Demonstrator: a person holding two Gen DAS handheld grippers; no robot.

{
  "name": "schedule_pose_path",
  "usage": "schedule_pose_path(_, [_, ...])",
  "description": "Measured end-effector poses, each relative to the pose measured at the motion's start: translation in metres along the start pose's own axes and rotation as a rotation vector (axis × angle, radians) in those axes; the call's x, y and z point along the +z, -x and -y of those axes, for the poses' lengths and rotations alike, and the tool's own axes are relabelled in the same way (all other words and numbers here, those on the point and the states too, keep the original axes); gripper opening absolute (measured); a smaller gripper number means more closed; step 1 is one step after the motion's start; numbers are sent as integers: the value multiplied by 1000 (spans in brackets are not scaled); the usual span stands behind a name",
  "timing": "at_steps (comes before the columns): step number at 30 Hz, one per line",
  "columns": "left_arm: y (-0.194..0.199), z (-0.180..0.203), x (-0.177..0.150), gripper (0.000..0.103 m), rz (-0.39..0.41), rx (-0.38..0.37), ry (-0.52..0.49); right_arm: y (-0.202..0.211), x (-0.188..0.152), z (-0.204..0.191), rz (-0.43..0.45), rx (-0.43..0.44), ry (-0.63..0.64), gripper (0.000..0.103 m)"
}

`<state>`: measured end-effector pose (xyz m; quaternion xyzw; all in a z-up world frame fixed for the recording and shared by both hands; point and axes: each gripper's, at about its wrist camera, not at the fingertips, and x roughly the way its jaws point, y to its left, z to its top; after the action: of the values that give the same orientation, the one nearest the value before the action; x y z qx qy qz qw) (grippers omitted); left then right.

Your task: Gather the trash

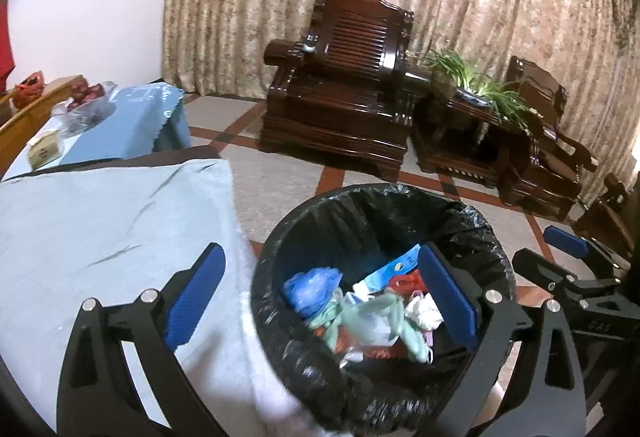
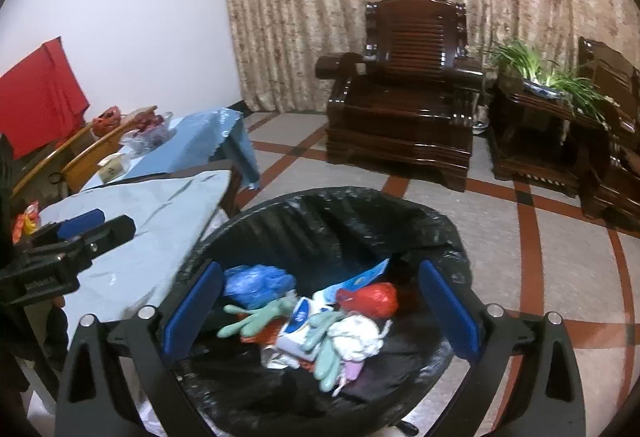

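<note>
A black bin with a black liner (image 1: 304, 229) (image 2: 320, 213) stands on the floor beside the table. Inside lie a blue plastic bag (image 2: 256, 283), green rubber gloves (image 2: 260, 315), a red bag (image 2: 372, 299), white crumpled tissue (image 2: 356, 333) and a blue-white packet (image 2: 360, 279); the same trash shows in the left wrist view (image 1: 360, 313). My left gripper (image 1: 320, 301) is open and empty, straddling the bin's left rim. My right gripper (image 2: 320, 311) is open and empty above the bin's mouth. The right gripper also shows at the right edge of the left wrist view (image 1: 568, 269).
A table with a light blue cloth (image 1: 100, 229) (image 2: 152, 221) lies left of the bin. A second blue-clothed table (image 1: 132, 121) carries a fruit bowl (image 1: 86, 103) and a small box (image 1: 44, 149). Dark wooden armchairs (image 1: 344, 93) and a plant (image 1: 480, 85) stand across the tiled floor.
</note>
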<state>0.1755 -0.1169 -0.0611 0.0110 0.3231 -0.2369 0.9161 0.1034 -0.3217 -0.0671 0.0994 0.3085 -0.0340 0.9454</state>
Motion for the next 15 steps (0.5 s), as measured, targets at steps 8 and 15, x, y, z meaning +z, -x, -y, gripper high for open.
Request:
schedule_pose_path(8, [41,-17,-19,95,7,66,26,21,-7,-27,2,40,23,97])
schedule_pose_path(15, [80,-24,-29,95,35,102,36,43,-10,-48,15,72,46,97])
